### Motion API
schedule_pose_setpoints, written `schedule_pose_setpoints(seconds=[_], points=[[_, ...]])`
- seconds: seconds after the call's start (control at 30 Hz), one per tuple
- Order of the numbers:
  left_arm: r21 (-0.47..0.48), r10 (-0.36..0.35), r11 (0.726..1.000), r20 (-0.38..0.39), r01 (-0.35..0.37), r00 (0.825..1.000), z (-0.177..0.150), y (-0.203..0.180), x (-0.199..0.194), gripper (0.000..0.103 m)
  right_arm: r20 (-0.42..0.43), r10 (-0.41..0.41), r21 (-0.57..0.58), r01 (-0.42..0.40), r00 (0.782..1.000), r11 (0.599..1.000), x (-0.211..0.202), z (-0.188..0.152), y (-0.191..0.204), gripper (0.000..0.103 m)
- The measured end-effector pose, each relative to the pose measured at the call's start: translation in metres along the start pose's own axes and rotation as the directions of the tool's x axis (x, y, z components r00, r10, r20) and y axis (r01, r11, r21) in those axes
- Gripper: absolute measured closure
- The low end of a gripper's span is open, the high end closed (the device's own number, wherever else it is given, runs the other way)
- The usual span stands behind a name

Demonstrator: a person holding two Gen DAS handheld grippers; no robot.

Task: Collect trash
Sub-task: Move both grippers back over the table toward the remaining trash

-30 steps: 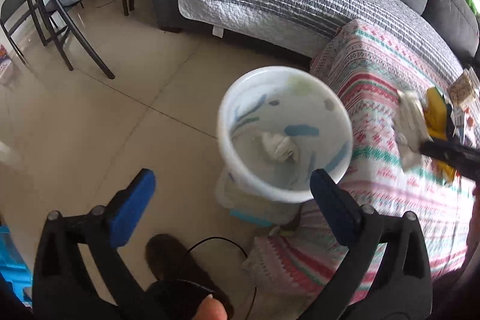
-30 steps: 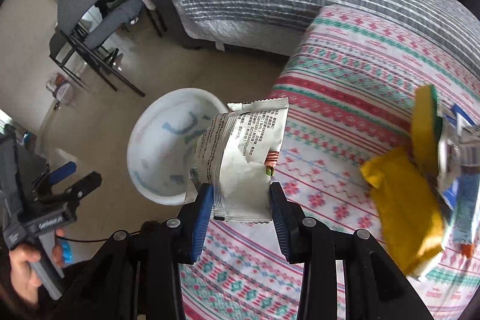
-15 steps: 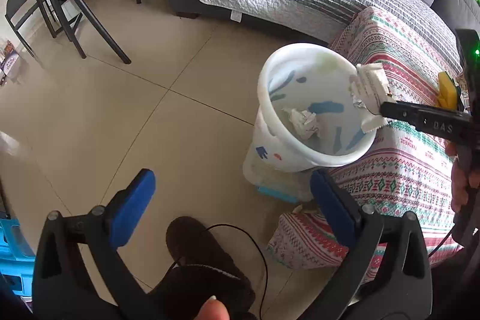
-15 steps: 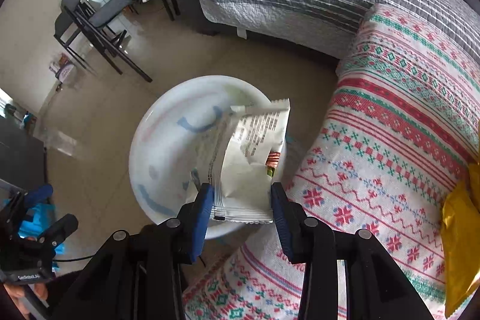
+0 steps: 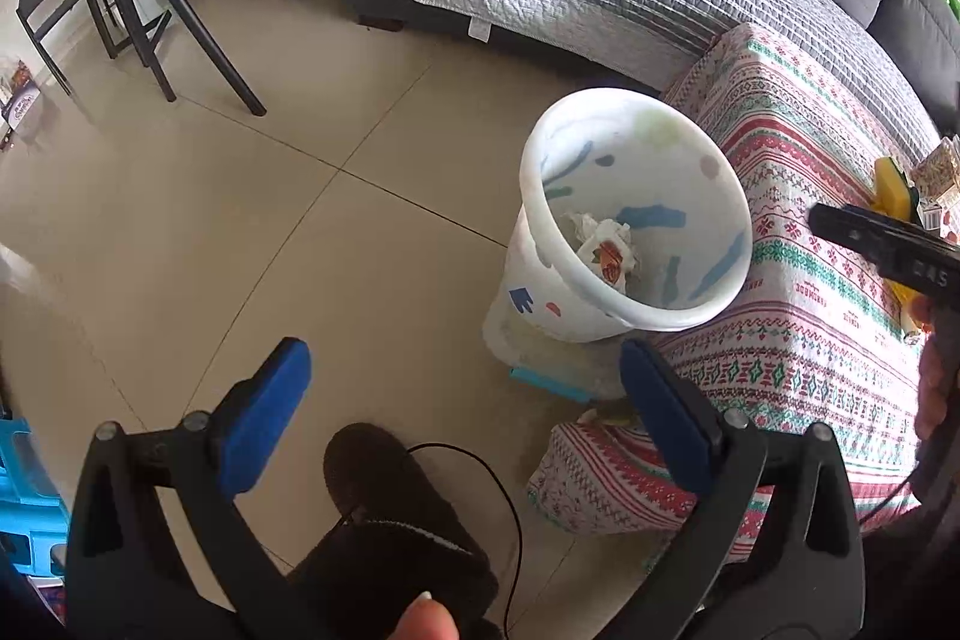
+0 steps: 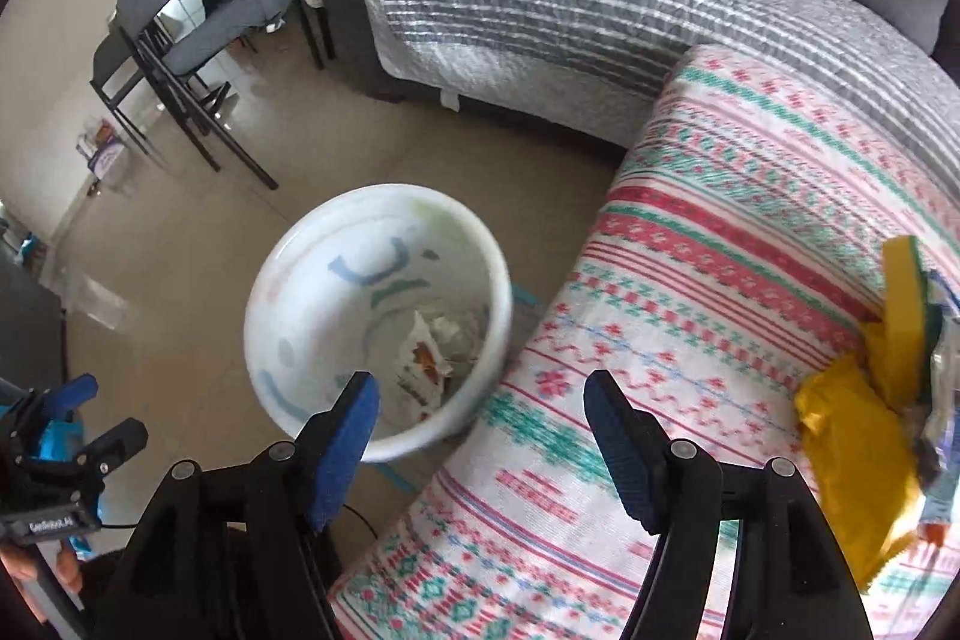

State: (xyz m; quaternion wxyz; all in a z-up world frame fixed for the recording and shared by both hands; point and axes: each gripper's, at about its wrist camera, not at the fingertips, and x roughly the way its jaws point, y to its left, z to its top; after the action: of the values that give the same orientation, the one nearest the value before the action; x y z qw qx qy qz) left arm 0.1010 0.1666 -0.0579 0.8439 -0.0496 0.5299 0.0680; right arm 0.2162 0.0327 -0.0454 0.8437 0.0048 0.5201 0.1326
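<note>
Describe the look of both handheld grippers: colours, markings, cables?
Both match: black plastic scissor-style frames with silver pivot screws and blue rectangular pads on the fingers. The left gripper trails a thin black cable and carries small white lettering, too small to read. The right gripper shows white letters on its side in the left wrist view, only partly readable.

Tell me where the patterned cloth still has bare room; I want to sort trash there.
The patterned cloth lies bare from the white bin across to the yellow packet. Crowded: the far right edge, where wrappers pile beside it.
</note>
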Motion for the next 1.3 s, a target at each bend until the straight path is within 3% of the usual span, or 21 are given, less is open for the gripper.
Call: schedule_pose_setpoints(seconds=[0.33,0.6,0.87,1.3], points=[[0.05,0.007,0.999,0.007,-0.007,1.0,0.002,-0.025,-0.002,0.001,0.07,-0.078,0.033,0.075,0.995,0.997,-0.065,-0.025,-0.051,0.026],[0.078,-0.04,0.996,0.018,0.038,0.999,0.004,-0.058,-0.011,0.001,0.097,-0.13,0.101,0.12,0.987,0.988,-0.109,-0.047,-0.107,0.025],[0.147,-0.087,0.986,0.023,0.083,0.996,0.008,-0.112,-0.016,0.001,0.128,-0.183,0.184,0.158,0.975,0.97,-0.148,-0.073,-0.164,0.025],[0.284,-0.147,0.949,0.01,0.138,0.989,0.004,-0.198,-0.019,0.001,0.1,-0.251,0.309,0.21,0.963,0.927,-0.176,-0.113,-0.246,0.025]])
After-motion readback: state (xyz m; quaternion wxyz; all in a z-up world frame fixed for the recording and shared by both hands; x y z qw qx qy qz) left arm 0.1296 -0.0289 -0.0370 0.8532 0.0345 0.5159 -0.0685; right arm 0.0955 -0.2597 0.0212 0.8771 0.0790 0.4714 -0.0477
